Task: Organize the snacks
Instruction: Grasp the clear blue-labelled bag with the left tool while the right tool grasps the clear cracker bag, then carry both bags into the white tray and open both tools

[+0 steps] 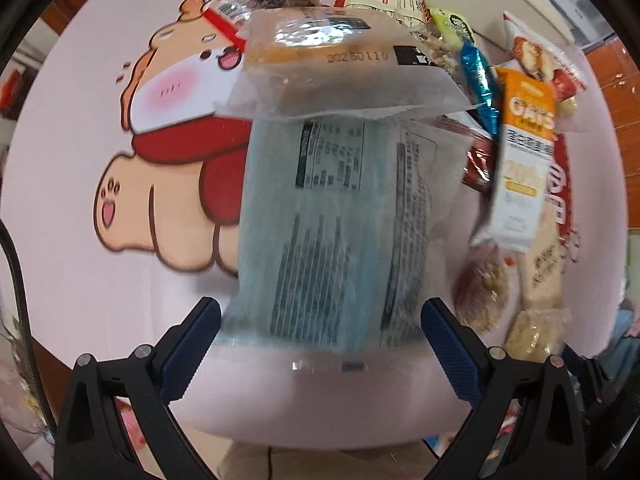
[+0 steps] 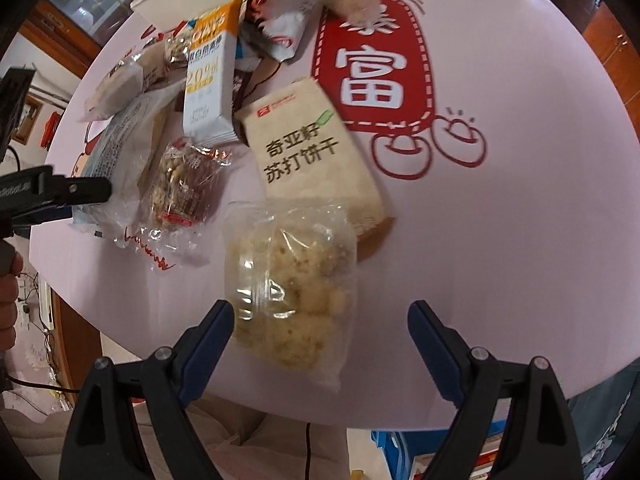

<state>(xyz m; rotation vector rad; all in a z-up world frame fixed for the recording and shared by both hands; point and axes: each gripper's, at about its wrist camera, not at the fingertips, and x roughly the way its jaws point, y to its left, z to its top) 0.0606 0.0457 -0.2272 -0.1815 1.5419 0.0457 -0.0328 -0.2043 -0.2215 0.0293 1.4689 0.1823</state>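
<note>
Snacks lie heaped across the round tabletop, which carries a pink cartoon-print cloth, most of them toward its far-left part as your right gripper sees it. Largest before you is the pale blue printed packet, its long axis running straight away from your left gripper, with its near end between the spread fingers, close to the near edge; whether the pads touch it I cannot tell. A clear-wrapped cake lies across its far end. Next down in size, the chia-seed soda cracker pack sits mid-table, and just nearer, the clear bag of pale crumbly cookies points lengthwise at your right gripper, whose fingers stand wide apart and hold nothing, the left finger beside the bag's corner. Smaller still, the oats bar lies farther back.
</note>
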